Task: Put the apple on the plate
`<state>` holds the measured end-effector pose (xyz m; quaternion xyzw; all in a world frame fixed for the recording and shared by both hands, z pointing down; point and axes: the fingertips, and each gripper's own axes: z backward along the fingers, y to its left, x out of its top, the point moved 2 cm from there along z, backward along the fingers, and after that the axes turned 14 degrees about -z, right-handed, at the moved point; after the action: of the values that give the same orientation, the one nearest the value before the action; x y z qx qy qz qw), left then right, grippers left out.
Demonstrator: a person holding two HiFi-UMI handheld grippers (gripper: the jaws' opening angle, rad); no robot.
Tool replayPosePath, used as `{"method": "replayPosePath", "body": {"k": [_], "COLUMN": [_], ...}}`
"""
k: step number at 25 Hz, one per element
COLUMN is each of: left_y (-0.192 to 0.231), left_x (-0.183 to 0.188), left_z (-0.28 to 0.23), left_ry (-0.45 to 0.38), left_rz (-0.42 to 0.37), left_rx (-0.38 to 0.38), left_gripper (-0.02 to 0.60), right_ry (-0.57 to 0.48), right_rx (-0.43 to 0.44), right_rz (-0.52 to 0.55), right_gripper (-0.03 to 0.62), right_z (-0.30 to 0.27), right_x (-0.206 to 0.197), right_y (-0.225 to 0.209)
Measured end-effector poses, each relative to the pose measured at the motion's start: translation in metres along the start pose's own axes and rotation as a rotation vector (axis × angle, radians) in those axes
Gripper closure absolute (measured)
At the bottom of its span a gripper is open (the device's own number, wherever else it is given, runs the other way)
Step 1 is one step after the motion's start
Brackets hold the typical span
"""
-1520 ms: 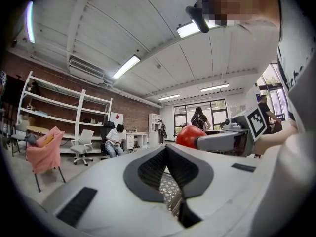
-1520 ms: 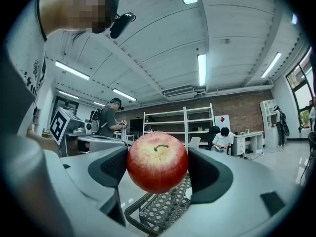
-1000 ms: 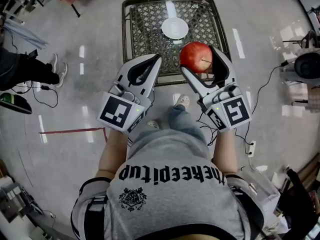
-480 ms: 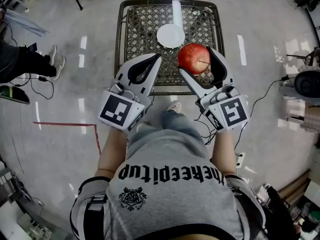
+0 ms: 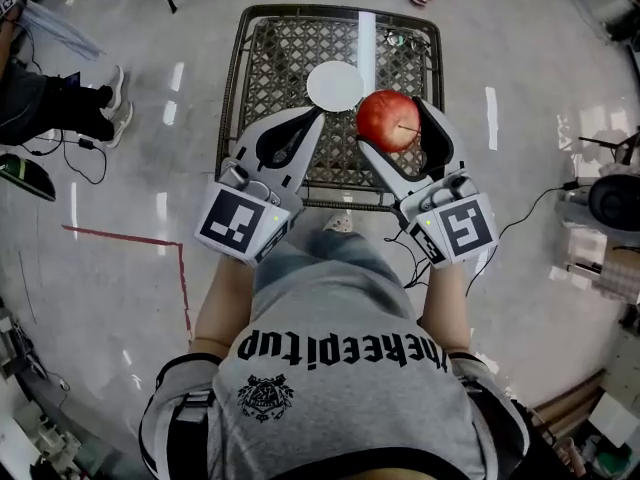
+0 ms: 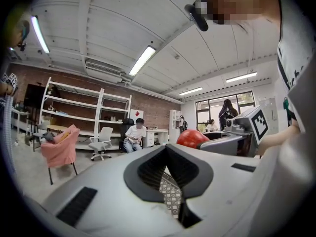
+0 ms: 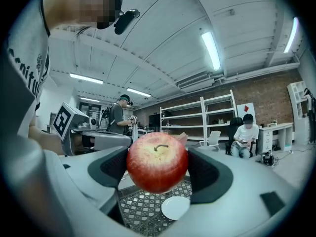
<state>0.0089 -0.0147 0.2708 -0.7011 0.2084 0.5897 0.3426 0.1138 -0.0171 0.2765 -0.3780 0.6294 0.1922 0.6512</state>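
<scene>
Right claw (image 5: 395, 120) — clamped on the apple (image 7: 157, 161), held between its jaws over the mesh table (image 5: 280, 58), near the plate (image 5: 335, 85).

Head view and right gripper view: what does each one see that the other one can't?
Only the head view shows the red line on the floor and the marker cube on the right hand-held gripper. Only the right gripper view shows the ceiling lights, the shelves and a seated person. Both show the apple clamped between that gripper's jaws, and the white plate on the lattice table.
</scene>
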Motion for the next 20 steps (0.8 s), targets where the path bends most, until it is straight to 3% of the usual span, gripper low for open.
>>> {"method": "replayPosePath", "body": {"k": [11,20], "left_y": [-0.005,0.01], "left_x": [0.001,0.002], "left_z": [-0.015,-0.016], "left_ry": [0.023,0.016], "left_rz": [-0.005,-0.003], "left_rx": [0.018,-0.034], "left_gripper": [0.561,0.561], "right_ry": [-0.011,-0.015], "right_rx": [0.017,-0.035], "right_rz": [-0.033,-0.036], "right_gripper": [0.212,0.212], "right_z": [-0.001,-0.011], "right_x": [-0.001,0.003], "right_y": [-0.022,-0.016]}}
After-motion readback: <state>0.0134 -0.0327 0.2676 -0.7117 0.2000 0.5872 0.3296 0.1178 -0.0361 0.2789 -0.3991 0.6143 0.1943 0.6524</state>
